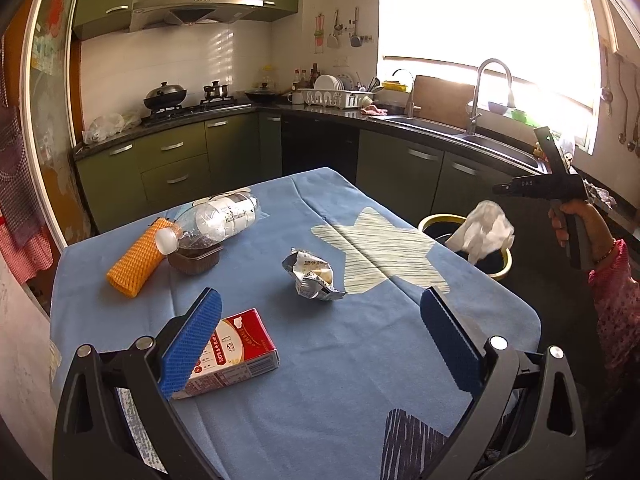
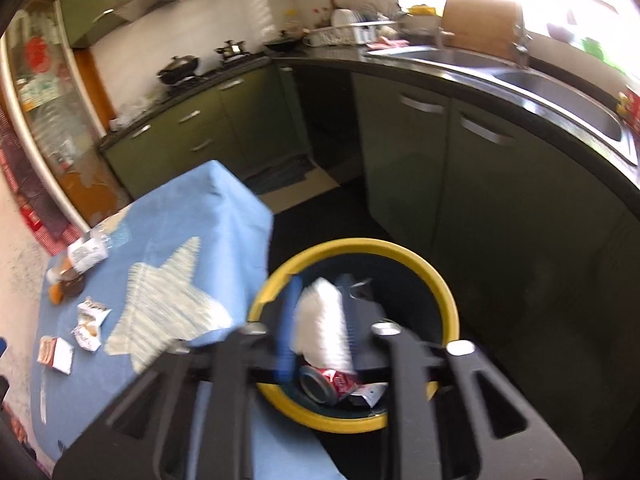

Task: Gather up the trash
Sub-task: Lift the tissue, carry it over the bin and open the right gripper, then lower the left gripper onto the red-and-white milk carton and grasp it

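White tissue (image 1: 482, 232) in mid-air over yellow-rimmed bin (image 1: 505, 266), free of parted right gripper (image 2: 318, 326). Left gripper (image 1: 320, 328) wide apart, empty, above carton (image 1: 236, 354) on table (image 1: 340, 360).

Daylight is pouring through the window (image 1: 488, 12), blowing it out to white glare. The left view is staying sharp; the right is smearing with motion blur. Fisheye edges are bending and darkening.

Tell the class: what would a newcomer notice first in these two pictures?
A white tissue hangs in mid-air over the yellow-rimmed bin beside the table, just below the right gripper. On the blue cloth, trash waits: a bottle, a foil wrapper and a red carton.
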Demonstrator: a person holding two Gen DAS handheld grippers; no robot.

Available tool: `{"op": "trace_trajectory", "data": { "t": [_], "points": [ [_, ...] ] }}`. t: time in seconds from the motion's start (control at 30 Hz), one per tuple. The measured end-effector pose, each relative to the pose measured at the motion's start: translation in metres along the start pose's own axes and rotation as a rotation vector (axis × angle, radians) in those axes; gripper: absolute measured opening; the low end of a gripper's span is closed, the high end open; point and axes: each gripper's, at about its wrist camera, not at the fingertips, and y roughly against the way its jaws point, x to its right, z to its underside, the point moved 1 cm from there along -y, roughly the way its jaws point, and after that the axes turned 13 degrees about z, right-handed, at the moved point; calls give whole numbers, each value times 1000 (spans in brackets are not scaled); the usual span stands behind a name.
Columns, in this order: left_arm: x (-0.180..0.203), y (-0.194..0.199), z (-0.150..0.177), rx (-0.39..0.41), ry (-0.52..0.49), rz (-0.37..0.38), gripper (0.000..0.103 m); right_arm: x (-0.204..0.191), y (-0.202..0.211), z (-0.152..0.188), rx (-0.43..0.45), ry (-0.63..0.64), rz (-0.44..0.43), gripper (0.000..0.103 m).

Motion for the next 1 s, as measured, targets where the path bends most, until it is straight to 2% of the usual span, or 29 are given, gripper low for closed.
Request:
{"op": "trace_trajectory", "data": {
  "t": [0.13, 0.37, 0.47, 0.53, 0.7, 0.83, 1.0],
  "points": [
    [-1, -1, -1, -8, -1, 2, 98, 7, -3, 5, 0, -36, -36, 40],
    [-7, -10, 4, -36, -31, 32, 98, -12, 10, 11, 10, 25, -86, 42],
    [-14, -12, 7, -70, -91, 83, 98, -26, 14, 13, 3, 57, -112, 43],
    [-19, -13, 9, -98, -169, 133, 98, -34, 13, 15, -7, 77, -123, 43],
    [-33, -22, 15, -219, -330, 248, 98, -54, 8, 20, -37, 111, -134, 44],
    [-55, -32, 11, -282, -355, 291, 98, -70, 6, 26, -56, 134, -140, 45],
    [-84, -45, 6, -361, -355, 392, 98, -85, 3, 33, -73, 147, -147, 47]
  ]
}}
